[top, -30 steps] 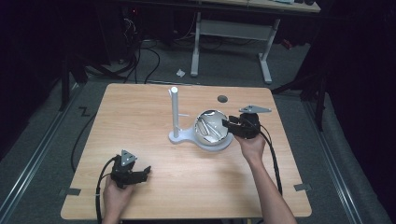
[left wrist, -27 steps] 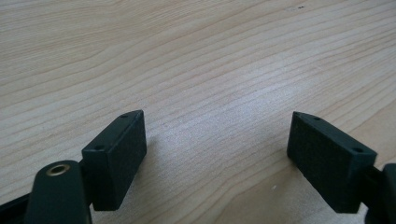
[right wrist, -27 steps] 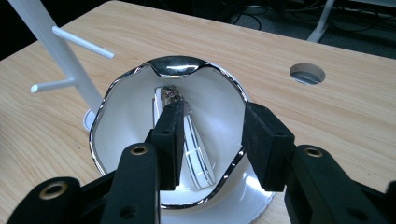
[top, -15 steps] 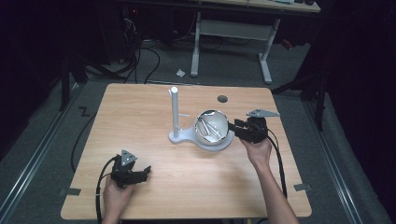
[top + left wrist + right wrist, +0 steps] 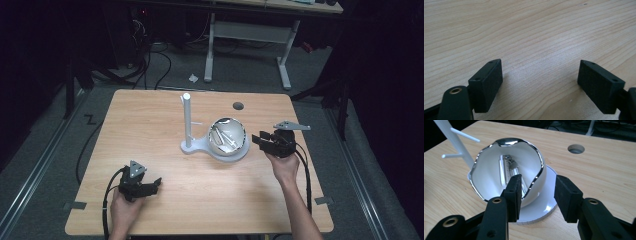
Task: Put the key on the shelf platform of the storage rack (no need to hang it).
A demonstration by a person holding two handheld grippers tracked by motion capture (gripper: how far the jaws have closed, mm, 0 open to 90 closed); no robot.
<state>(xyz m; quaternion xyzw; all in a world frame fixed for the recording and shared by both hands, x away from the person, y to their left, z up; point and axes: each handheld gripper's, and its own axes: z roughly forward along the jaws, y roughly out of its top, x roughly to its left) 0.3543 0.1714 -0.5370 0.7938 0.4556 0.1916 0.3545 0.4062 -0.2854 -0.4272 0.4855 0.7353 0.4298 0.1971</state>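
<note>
Just beyond right gripper: white bowl.

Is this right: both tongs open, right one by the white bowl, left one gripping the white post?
Not quite. The left tongs grip nothing: in the left gripper view they stand open over bare table. In the high view they're near the table's front, well apart from the post. The rest holds: right tongs open, by the bowl.

left claw: held low near the front-left of the tabletop, jaws spread wide apart, nothing between them
right claw: out on the right side, jaws parted, pointing left
forearms: both coming in from the bottom edge
</note>
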